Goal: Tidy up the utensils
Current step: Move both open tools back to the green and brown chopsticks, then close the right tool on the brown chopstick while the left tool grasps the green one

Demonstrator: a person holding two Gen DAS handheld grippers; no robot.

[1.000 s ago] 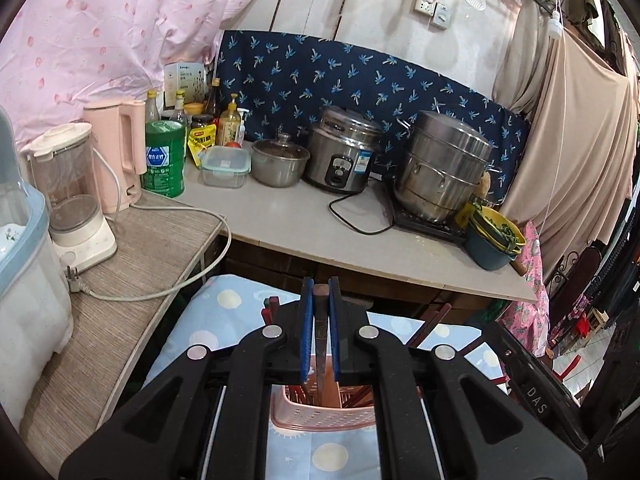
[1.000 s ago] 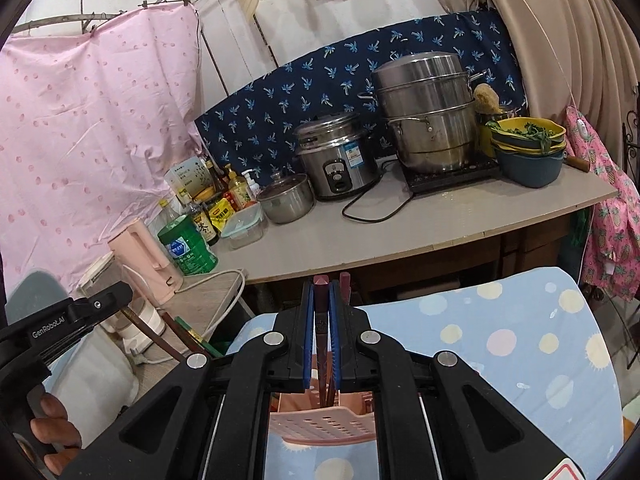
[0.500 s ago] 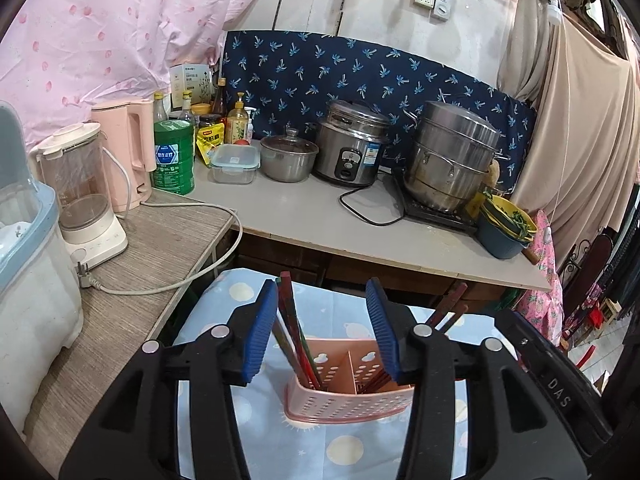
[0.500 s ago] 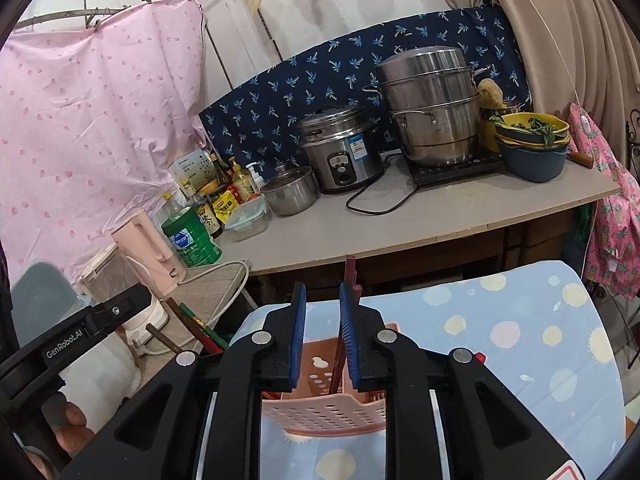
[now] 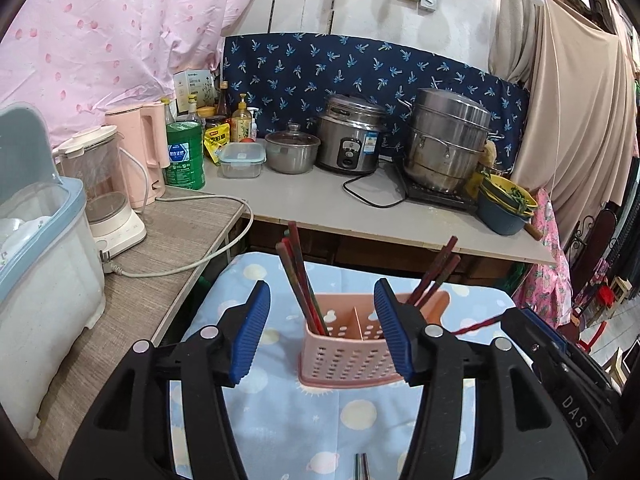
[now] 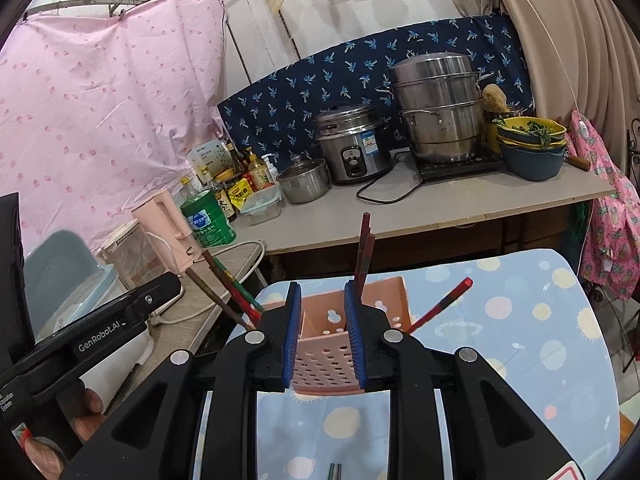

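The left gripper [image 5: 322,330] and right gripper [image 6: 323,330], both just opened and empty, are aimed at the pink perforated plastic utensil holder [image 5: 346,350]. At bottom centre of each frame, 2 thin grey utensil tips [image 5: 361,466], possibly chopsticks, lie below both tongs, long axis pointing up-frame; neither hand is clearly nearer.

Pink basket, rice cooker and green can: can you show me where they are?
Pink basket [image 5: 340,364]: left wrist view, perforated front wall.
Rice cooker [image 5: 352,140]: left wrist view, steel body.
Green can [image 5: 184,156]: left wrist view, label.

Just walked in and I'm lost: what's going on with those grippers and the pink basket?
A person is sorting chopsticks into a pink divided holder on the dotted blue cloth. Both the left gripper and right gripper have just been opening and hold nothing. Chopsticks lean in both compartments.
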